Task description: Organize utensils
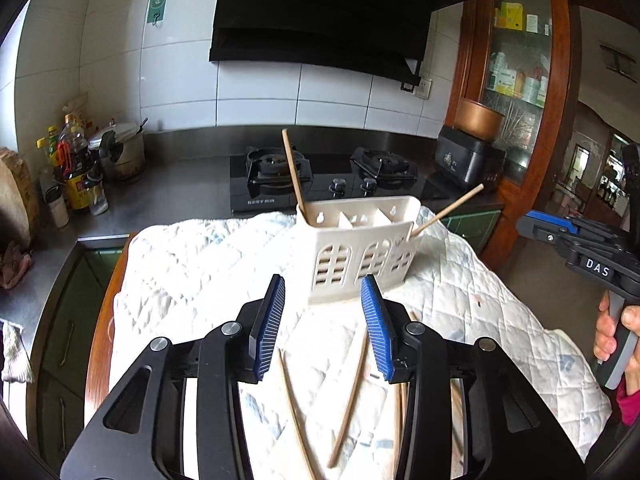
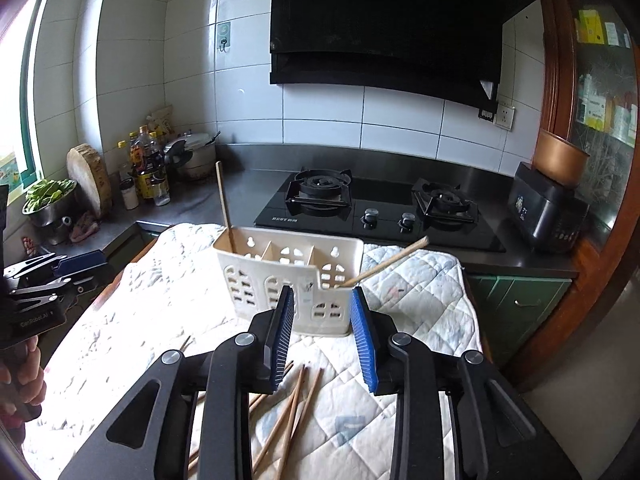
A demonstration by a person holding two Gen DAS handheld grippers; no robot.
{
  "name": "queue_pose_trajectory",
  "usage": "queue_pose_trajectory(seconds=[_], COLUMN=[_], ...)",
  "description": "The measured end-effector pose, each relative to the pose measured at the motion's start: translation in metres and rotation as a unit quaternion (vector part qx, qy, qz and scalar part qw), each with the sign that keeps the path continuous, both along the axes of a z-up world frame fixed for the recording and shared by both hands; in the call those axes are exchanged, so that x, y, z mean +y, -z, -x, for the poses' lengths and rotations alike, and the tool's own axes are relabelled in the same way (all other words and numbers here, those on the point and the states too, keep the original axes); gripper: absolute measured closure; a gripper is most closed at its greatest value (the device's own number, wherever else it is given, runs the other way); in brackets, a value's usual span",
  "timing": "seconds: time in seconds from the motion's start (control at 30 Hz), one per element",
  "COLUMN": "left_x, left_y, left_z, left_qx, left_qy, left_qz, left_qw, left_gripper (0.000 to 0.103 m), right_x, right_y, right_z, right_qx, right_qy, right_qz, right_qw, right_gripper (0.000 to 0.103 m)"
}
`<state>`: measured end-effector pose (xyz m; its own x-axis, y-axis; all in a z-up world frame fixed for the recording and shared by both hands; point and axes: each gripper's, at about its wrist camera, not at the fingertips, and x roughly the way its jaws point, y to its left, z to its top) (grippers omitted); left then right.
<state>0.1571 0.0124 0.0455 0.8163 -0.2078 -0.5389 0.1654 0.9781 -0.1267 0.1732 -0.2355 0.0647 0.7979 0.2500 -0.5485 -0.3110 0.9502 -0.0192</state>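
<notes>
Wooden chopsticks (image 2: 294, 408) lie pointing toward the holder (image 2: 288, 276); left claw (image 1: 324, 320) and right claw (image 2: 322, 328) gape, empty.

We see matt wooden chopsticks (image 2: 294, 408), a smooth cream plastic holder (image 2: 280, 276) on quilted white cloth (image 1: 192, 280) — and a glossy black glass hob (image 2: 384, 208) beyond.

Daylight from left window (image 2: 16, 120), overexposed quilt (image 2: 120, 320), fisheye-bent edges
</notes>
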Motion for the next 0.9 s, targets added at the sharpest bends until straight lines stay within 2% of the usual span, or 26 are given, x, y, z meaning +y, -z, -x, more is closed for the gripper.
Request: queue_pose_trajectory(seconds=[0.13, 0.3, 0.47, 0.57, 0.67, 0.9], left_x=[0.003, 0.008, 0.016, 0.015, 0.013, 0.011], left_y=[0.027, 0.059, 0.089, 0.104, 0.119, 0.143], left_z=[0.027, 0.051, 0.071, 0.081, 0.088, 0.097], left_qx=[0.020, 0.052, 0.080, 0.093, 0.109, 0.136], left_qy=[-0.007, -0.009, -0.017, -0.021, -0.022, -0.026], left_qz=[-0.007, 0.012, 0.032, 0.030, 0.028, 0.033], left_qw=[0.9997, 0.9985, 0.9961, 0.9950, 0.9934, 0.9897], left_gripper=[0.062, 0.062, 0.056, 0.056, 0.056, 0.056], right_x=[0.002, -0.002, -0.002, -0.004, -0.004, -0.005], right_y=[0.032, 0.077, 0.122, 0.145, 0.162, 0.180], right_z=[0.035, 0.069, 0.091, 0.098, 0.099, 0.095], right_qx=[0.015, 0.044, 0.084, 0.109, 0.130, 0.153], right_qy=[-0.001, 0.009, 0.021, 0.026, 0.027, 0.033], right_qz=[-0.005, -0.019, -0.024, -0.032, -0.040, -0.046], right_qw=[1.000, 0.999, 0.996, 0.993, 0.990, 0.987], right_gripper=[0.074, 0.074, 0.074, 0.076, 0.082, 0.086])
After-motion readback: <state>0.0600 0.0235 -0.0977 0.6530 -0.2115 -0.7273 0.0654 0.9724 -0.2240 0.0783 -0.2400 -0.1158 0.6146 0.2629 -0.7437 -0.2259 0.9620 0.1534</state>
